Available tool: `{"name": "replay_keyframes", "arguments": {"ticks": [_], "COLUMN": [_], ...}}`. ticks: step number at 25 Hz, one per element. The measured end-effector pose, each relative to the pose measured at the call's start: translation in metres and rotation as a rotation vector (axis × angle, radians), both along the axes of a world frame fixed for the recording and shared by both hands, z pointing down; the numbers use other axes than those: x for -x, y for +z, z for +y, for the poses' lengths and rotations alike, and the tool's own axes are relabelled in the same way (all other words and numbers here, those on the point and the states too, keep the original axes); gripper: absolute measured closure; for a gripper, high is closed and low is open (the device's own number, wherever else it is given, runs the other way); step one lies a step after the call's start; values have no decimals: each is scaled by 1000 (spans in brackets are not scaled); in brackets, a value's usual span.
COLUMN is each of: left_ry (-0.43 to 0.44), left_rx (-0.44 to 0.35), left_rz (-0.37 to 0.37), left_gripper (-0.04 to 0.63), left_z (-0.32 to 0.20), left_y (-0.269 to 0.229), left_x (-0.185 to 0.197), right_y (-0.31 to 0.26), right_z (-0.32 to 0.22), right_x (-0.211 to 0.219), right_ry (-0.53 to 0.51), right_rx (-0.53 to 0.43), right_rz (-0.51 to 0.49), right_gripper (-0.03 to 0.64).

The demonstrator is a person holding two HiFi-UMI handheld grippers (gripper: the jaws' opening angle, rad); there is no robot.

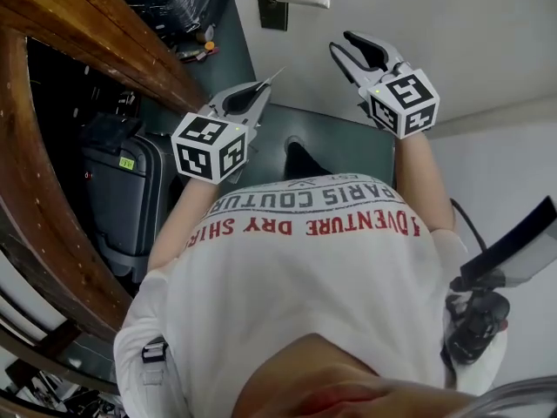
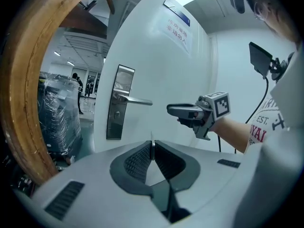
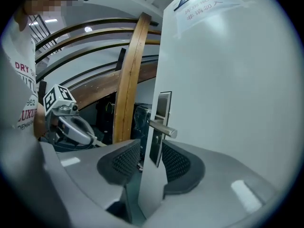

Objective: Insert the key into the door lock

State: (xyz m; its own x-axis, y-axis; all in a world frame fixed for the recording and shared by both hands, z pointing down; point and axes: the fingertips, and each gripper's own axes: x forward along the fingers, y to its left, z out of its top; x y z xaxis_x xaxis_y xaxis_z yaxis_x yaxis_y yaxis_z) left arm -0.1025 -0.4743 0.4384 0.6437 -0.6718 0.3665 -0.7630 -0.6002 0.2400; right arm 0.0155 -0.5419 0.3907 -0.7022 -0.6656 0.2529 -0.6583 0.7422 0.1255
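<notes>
Step in hand: approach, with the key carried toward the lock and not yet inserted. The left claw (image 1: 259, 91) is clamped together on the key (image 2: 152, 144). The thin blade stands edge-on between the pads and pokes out just past the tips. The right claw (image 1: 340, 41) has its jaws apart with nothing between them; only the door edge and lock hardware show beyond the gap. It hangs to the right of the left claw, at about the height of the lever handle (image 2: 137, 100). The white door (image 2: 156, 56) is ahead of both claws. Its steel lock plate (image 2: 118, 103) sits ahead and to the left of the left claw's tips, clearly apart from them. The keyhole (image 2: 116, 114) is on that plate, below the lever. Judgement: the next move calls for swinging the left claw leftward and forward until the blade tip lines up with the keyhole. The blade's turn must also match the slot, whose direction I cannot read from here. A straight, gentle push should follow, since a skewed blade would likely skate off the plate. The right claw looks free to steady the door or lever.
</notes>
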Motion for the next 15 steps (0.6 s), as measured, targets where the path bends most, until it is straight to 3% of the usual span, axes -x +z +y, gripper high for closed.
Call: {"name": "replay_keyframes", "arguments": {"ticks": [7, 15], "left_ry": [-26, -55], "left_rx": [26, 39], "left_rz": [2, 37], "left_gripper": [572, 572], "left_z": [-25, -47], "left_y": [3, 11], "left_x": [1, 4], "right_y": [-12, 1], "right_z": [-78, -93], "right_x": [12, 24], "right_ry": [-10, -53], "right_rx": [-10, -8], "right_rz": [-34, -14], "right_gripper": [457, 459]}}
